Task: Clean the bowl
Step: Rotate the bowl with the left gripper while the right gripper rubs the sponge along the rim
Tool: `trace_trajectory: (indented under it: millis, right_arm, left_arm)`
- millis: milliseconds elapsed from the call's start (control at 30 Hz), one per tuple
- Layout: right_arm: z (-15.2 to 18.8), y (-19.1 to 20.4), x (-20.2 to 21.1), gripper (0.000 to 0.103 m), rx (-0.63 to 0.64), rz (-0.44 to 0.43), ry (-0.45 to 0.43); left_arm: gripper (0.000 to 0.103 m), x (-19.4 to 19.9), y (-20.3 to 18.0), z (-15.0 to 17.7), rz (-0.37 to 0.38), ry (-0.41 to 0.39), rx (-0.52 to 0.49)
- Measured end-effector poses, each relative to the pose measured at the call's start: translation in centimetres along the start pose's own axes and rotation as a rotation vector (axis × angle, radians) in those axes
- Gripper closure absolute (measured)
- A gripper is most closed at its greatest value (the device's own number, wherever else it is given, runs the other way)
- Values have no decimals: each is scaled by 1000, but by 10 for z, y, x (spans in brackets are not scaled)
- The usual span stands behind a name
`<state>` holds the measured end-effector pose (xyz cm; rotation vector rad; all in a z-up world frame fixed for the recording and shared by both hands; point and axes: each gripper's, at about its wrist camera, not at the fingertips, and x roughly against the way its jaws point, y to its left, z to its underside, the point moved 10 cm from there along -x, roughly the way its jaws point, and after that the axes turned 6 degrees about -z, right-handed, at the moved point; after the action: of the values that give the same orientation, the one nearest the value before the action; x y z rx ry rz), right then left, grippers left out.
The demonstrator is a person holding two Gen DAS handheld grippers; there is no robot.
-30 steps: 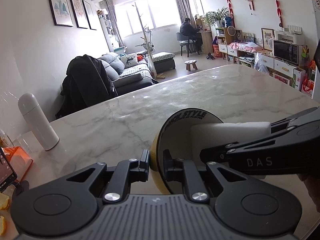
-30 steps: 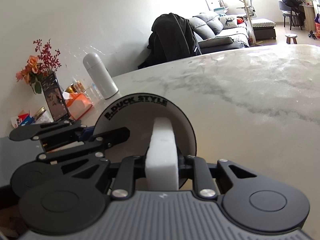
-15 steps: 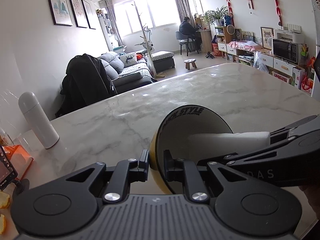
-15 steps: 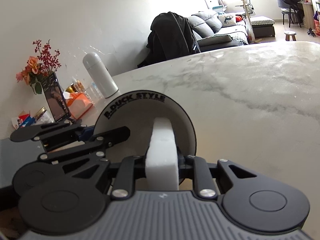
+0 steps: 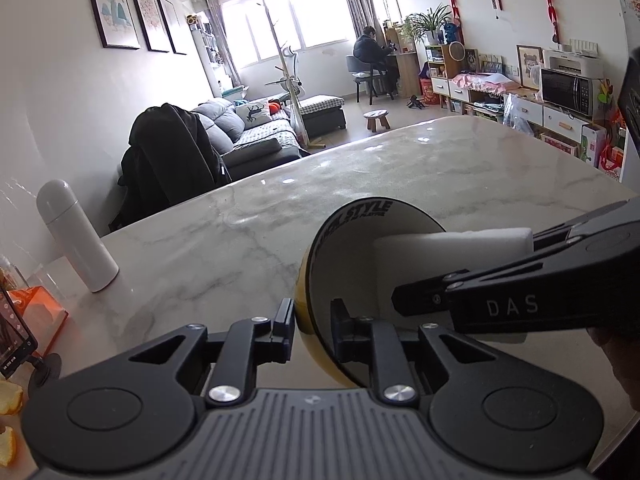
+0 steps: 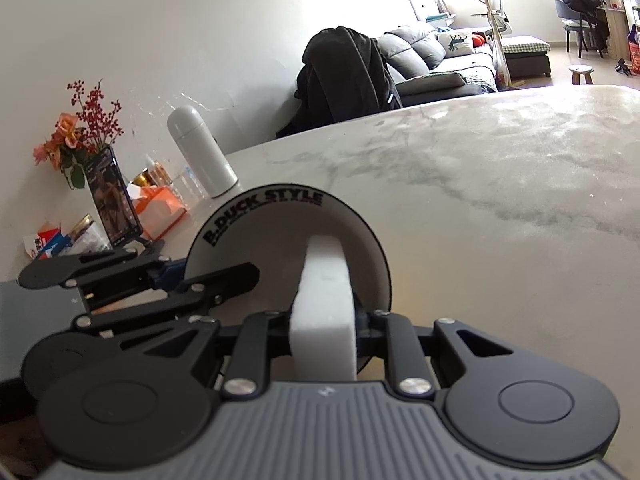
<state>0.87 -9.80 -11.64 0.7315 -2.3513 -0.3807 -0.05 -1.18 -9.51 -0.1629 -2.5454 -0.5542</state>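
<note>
A bowl [image 5: 352, 248], yellow outside and pale inside with black "B.DUCK STYLE" lettering, stands tilted on its edge over the marble table [image 5: 240, 208]. My left gripper [image 5: 314, 316] has the bowl's lower rim between its pads; its jaws are opening, and the rim still sits in them. From the right, my right gripper [image 5: 404, 300] is shut on a white sponge block [image 5: 452, 244] whose far end lies against the bowl's inside. In the right wrist view the sponge [image 6: 324, 292] sits upright between that gripper's [image 6: 324, 320] fingers, inside the bowl [image 6: 256, 232], with the left gripper [image 6: 208, 272] at the bowl's left.
A white flask [image 5: 76, 236] stands at the table's left. Beside it are an orange tissue box [image 6: 160, 208], a phone on a stand [image 6: 114, 200] and a vase of flowers [image 6: 80, 136]. Orange peel [image 5: 8, 396] lies at the near left edge. A hand [image 5: 616, 352] holds the right gripper.
The left gripper's fingers stand slightly wider around the bowl's rim than before. Bowl, sponge and right gripper have barely shifted.
</note>
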Motion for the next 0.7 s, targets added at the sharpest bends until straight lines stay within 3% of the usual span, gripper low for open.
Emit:
trace_trajectory:
  millis: [467,700]
  right_arm:
    - [11,8,-4,82,21,-57,28]
    - [18,8,-5,82,11,-88,54]
  left_arm:
    - [80,5,8,11,31,40,19]
    - [76,14,10,-5,50,-3,25]
